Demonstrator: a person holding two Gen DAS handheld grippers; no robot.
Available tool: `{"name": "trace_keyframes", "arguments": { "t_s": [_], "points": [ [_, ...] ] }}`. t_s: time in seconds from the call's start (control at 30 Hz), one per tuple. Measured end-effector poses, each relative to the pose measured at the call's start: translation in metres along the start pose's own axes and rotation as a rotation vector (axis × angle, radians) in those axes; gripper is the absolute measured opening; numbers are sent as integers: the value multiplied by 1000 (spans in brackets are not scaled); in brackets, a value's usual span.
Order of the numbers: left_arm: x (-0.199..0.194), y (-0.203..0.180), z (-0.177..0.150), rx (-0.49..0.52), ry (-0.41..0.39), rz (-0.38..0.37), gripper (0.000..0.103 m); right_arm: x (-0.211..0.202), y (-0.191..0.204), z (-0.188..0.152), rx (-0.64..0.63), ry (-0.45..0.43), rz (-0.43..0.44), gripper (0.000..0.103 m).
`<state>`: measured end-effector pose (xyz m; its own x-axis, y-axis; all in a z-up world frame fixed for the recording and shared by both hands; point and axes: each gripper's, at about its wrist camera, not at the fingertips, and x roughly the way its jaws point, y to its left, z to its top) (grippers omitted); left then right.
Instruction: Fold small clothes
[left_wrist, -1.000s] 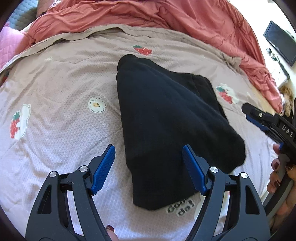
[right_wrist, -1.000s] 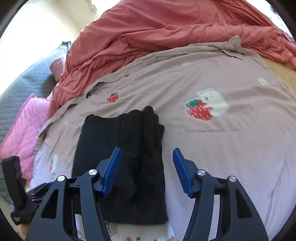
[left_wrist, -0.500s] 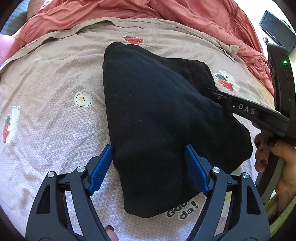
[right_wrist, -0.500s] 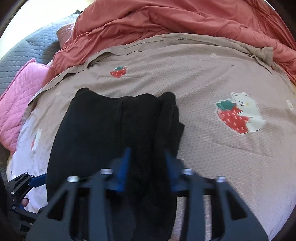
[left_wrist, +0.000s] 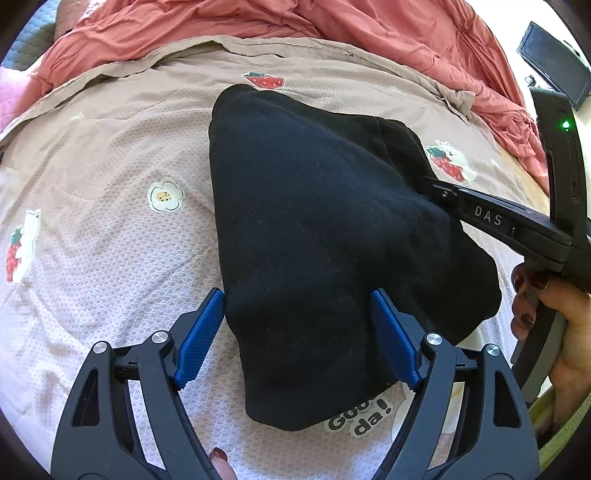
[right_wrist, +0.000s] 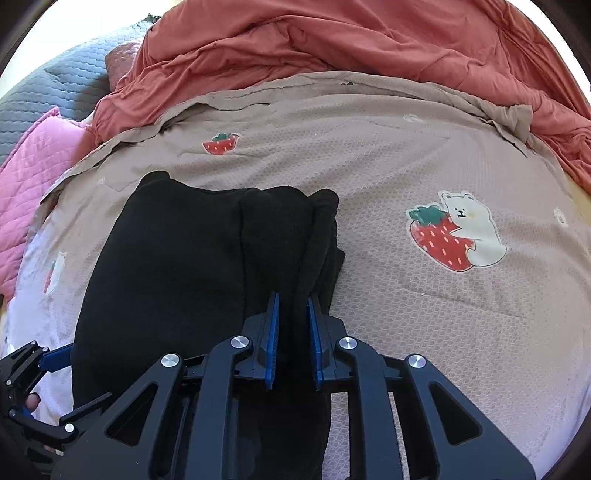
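Left gripper (left_wrist: 297, 339) spread wide, straddling near end of black garment (left_wrist: 325, 240) on bedspread (left_wrist: 92, 229). Right gripper (right_wrist: 291, 332) clamped on right-side fold. Risk: one-sided lift bunches stacked layers, undoing fold.

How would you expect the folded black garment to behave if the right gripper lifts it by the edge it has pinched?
The black garment looks like soft, thick knit, so it would probably droop and unfold. The right gripper pinches only a bunched ridge, so lower layers may slide free. It seems light and unbreakable.
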<state>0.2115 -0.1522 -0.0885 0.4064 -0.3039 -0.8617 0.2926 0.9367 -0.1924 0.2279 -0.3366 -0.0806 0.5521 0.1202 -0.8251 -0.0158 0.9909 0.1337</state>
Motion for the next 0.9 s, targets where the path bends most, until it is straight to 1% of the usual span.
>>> {"name": "trace_keyframes", "arguments": {
  "t_s": [0.07,0.1,0.13,0.2,0.4,0.47,0.5,0.53,0.57,0.6,0.63,0.67,0.73,0.9],
  "points": [
    [0,1,0,-2,4,-3,73,0,-1,-1,1,-2,-10,18],
    [0,2,0,-5,7,-6,74,0,-2,-1,12,-3,-14,23],
    [0,2,0,-7,8,-7,74,-1,-4,0,21,-6,-17,31],
    [0,3,-1,-9,10,-7,74,-4,-6,0,32,-17,-34,36],
    [-1,3,-3,-14,11,-4,74,-14,-4,3,17,-44,-50,38],
    [-2,3,-3,-14,10,-1,74,-17,-3,3,13,-55,-66,54],
    [-4,2,-3,-13,8,2,74,-20,-4,3,15,-75,-76,64],
    [-5,2,-4,-12,4,5,74,-23,-4,4,17,-89,-79,66],
    [-8,1,-4,-7,-4,10,74,-27,-4,5,17,-102,-78,66],
    [-10,1,-4,-1,-9,15,74,-32,-4,6,18,-119,-76,72],
    [-12,-1,-4,9,-13,25,74,-35,-4,6,20,-133,-78,83],
    [-13,-1,-5,14,-15,30,74,-39,-4,6,22,-147,-79,87],
    [-16,0,-5,13,-20,37,75,-47,-3,5,21,-173,-78,88],
    [-23,2,-5,4,-32,48,83,-62,1,2,0,-212,-92,89]
  ]
}}
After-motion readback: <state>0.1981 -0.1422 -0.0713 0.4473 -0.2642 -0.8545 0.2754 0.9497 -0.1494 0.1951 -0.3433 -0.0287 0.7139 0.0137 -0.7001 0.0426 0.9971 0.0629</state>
